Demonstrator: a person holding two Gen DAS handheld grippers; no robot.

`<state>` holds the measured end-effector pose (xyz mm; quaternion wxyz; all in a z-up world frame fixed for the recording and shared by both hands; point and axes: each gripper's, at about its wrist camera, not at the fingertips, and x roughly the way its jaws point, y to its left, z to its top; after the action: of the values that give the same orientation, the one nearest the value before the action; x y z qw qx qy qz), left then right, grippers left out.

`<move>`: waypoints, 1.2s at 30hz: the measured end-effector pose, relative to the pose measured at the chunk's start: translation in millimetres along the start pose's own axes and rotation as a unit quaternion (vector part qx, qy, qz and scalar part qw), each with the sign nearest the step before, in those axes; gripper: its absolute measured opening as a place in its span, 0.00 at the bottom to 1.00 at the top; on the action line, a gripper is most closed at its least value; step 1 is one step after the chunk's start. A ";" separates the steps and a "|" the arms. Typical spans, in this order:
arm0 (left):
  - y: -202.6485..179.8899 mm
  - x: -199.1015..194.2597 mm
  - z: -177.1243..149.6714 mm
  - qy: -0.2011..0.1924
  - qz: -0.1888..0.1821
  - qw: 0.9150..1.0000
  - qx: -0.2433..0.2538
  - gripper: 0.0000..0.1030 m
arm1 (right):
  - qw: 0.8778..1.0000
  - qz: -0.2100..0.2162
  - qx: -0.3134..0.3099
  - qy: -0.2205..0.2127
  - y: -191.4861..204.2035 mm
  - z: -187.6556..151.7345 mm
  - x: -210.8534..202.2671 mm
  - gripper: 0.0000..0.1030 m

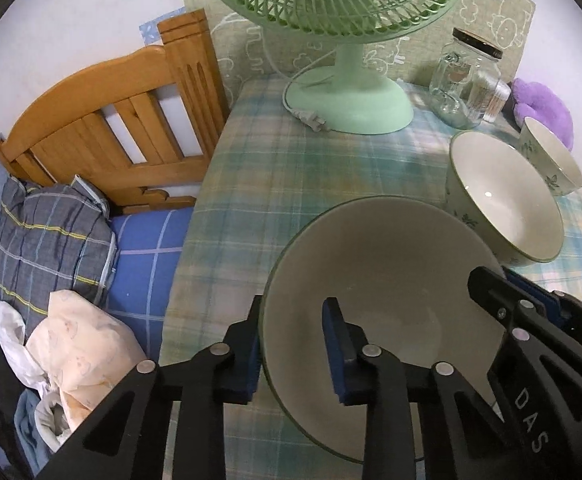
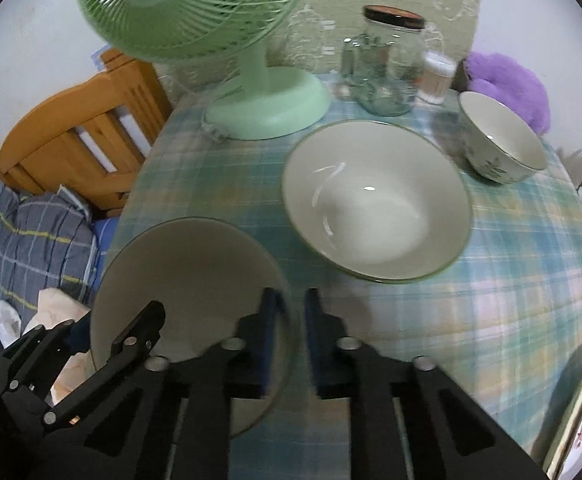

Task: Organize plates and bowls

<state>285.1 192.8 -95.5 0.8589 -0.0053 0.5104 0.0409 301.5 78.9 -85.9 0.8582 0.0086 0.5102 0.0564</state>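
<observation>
Clamping both grippers on one big bowl's rim at the worktop's near edge.

The left gripper (image 1: 297, 344) pinches the near bowl (image 1: 383, 264) on its left rim, one pad inside, one outside; the right gripper (image 2: 289, 340) grips the opposite rim the same way. A second large bowl (image 2: 375, 200) sits just beyond, a small bowl (image 2: 499, 140) farther right, by the green fan (image 2: 267, 100) and glass jar (image 2: 391, 64).

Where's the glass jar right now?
The glass jar stands at the far edge of the table, just right of the green fan base in both wrist views, with the small bowl to its right.
</observation>
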 end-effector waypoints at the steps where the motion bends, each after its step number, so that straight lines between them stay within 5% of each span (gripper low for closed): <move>1: 0.4 -0.2 0.2 0.000 0.002 1.000 -0.001 0.21 | 1.000 -0.004 -0.002 -0.002 2.0 0.8 -0.4 0.13; 20: -19.3 -30.7 -16.4 -0.004 -0.019 0.999 0.028 0.19 | 0.999 -0.031 0.009 -0.003 -11.0 -16.6 -32.9 0.13; 36: -63.9 -79.8 -66.5 -0.009 -0.044 0.998 0.047 0.19 | 0.998 -0.054 0.028 -0.005 -54.4 -70.6 -94.4 0.13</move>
<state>193.7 120.5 -59.4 0.8640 0.0134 0.5029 -0.0211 199.8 11.9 -41.1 0.8620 0.0051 0.5069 -0.0039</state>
